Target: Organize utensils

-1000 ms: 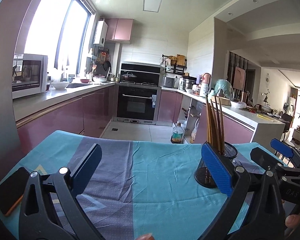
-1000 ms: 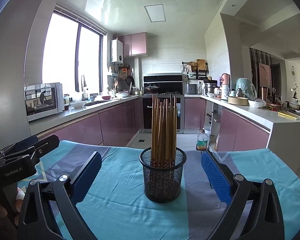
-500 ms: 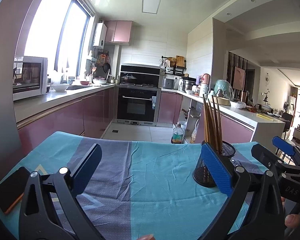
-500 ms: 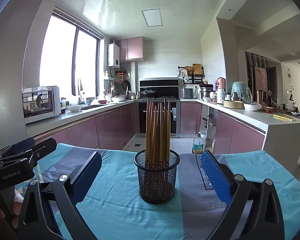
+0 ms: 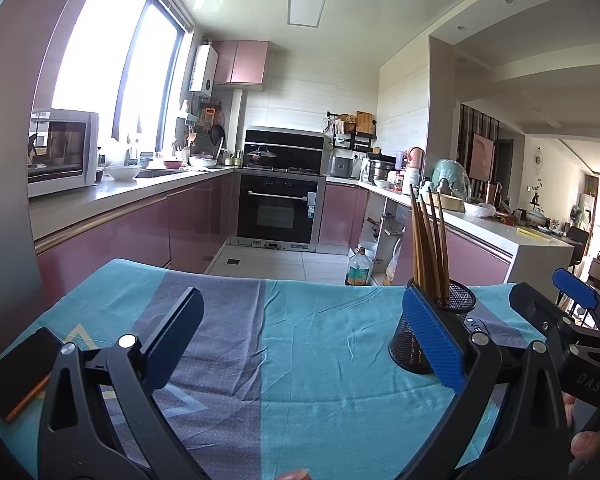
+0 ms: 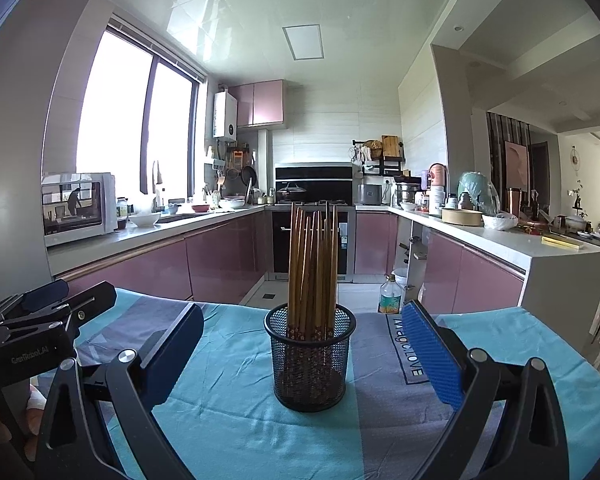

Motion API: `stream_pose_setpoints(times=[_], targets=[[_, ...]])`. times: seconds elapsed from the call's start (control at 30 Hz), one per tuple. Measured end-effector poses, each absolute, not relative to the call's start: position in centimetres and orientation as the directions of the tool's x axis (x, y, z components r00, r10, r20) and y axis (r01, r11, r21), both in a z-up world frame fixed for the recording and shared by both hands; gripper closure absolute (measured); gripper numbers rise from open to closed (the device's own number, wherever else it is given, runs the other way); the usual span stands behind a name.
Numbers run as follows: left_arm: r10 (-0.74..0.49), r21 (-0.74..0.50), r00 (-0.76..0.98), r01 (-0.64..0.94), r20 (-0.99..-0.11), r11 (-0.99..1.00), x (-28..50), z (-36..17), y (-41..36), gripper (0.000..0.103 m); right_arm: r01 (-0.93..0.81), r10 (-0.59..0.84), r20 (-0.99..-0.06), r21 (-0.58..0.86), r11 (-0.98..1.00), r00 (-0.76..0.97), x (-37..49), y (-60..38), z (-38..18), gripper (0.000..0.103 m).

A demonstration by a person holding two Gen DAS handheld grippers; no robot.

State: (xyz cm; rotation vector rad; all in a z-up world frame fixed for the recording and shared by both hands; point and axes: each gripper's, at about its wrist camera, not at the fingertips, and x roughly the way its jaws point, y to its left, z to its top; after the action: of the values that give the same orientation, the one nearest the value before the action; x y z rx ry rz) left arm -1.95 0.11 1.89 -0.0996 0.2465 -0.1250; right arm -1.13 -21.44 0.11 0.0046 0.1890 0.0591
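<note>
Blue-padded right gripper and left gripper both spread wide, empty. Wire-mesh holder upright on teal tablecloth, chopsticks inside. Judged light, stiff, slick; pinch mid-shaft.

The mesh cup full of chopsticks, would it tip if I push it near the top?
Probably. The mesh cup looks light, and the chopsticks stand far above its rim, so it seems top-heavy. On the wrinkled tablecloth its base may catch rather than slide.
</note>
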Motion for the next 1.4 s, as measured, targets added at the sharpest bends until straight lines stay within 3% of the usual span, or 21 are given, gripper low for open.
stream_pose_setpoints(times=[1.4], targets=[[-0.136, -0.116, 0.962, 0.111, -0.237, 0.987, -1.52, 1.29, -0.20, 0.005, -0.038, 0.038, -0.183, 0.008, 0.999, 0.982, -0.99, -21.68, 0.06, 0.007]])
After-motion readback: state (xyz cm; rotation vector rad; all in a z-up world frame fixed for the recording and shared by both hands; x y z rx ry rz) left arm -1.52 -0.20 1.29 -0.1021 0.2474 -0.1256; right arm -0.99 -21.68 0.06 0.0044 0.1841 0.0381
